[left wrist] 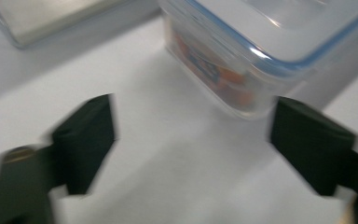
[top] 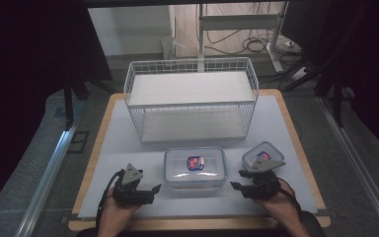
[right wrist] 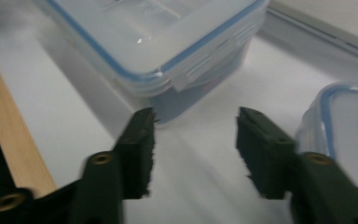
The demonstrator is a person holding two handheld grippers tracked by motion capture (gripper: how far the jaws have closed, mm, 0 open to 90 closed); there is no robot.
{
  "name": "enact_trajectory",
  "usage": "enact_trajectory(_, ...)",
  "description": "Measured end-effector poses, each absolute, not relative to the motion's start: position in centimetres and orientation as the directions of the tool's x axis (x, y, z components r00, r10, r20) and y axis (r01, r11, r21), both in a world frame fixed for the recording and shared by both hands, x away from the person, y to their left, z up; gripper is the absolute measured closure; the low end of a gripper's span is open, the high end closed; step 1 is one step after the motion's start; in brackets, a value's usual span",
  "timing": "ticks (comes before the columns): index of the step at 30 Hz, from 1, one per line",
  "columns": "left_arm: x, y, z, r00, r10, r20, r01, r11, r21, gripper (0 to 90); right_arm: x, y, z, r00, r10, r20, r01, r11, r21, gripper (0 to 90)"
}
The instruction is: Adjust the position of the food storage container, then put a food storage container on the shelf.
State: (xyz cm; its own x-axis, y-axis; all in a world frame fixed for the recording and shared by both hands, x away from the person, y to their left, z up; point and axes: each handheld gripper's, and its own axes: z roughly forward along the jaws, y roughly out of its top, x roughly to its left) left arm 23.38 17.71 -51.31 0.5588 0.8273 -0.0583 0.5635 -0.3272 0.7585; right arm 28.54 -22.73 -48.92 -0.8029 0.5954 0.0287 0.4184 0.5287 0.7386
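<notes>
A large clear box with a blue-sealed lid (top: pixel 195 168) lies at the table's front centre, with orange and blue contents showing through its wall. A smaller box of the same kind (top: pixel 263 155) sits to its right. My left gripper (top: pixel 150 191) is open just left of the large box, jaws pointing at it. In the left gripper view the left gripper (left wrist: pixel 193 135) is open wide, with the box corner (left wrist: pixel 242 51) ahead of it. My right gripper (top: pixel 237 179) is open between the two boxes. The right gripper (right wrist: pixel 196 140) faces the large box (right wrist: pixel 168 42), with the small box (right wrist: pixel 349 130) beside its right jaw.
A white wire basket (top: pixel 191 101) stands behind the boxes, across the middle of the white mat (top: pixel 123 148). The wooden table edge (right wrist: pixel 9 140) runs close to the right gripper. Dark stands and cables line the floor beyond the table.
</notes>
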Motion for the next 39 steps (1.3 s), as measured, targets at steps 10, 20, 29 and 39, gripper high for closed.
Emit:
enact_trajectory(10, 23.3, 17.4, -51.4, 0.564, 0.823, -0.063, 0.573, -0.335, 0.748, 4.7, 29.0, -22.7, -49.6, -0.807, 0.589, 0.043, 0.427, 0.533, 0.730, 29.1)
enact_trajectory(20, 23.4, 17.7, -51.4, 0.550, 0.834, -0.052, 0.572, -0.330, 0.751, 7.0, 29.2, -22.9, -49.5, -0.804, 0.593, 0.044, 0.430, 0.527, 0.733, 29.7)
enact_trajectory(29, 23.5, 18.2, -50.9, 0.541, 0.838, -0.068, 0.573, -0.309, 0.759, 15.9, 29.4, -23.0, -49.1, -0.803, 0.592, 0.070, 0.438, 0.506, 0.744, 30.8)
enact_trajectory(39, 26.4, 17.8, -48.9, 0.588, 0.782, -0.208, 0.599, -0.248, 0.762, 17.8, 31.1, -22.4, -47.8, -0.785, 0.592, 0.184, 0.508, 0.443, 0.739, 28.9)
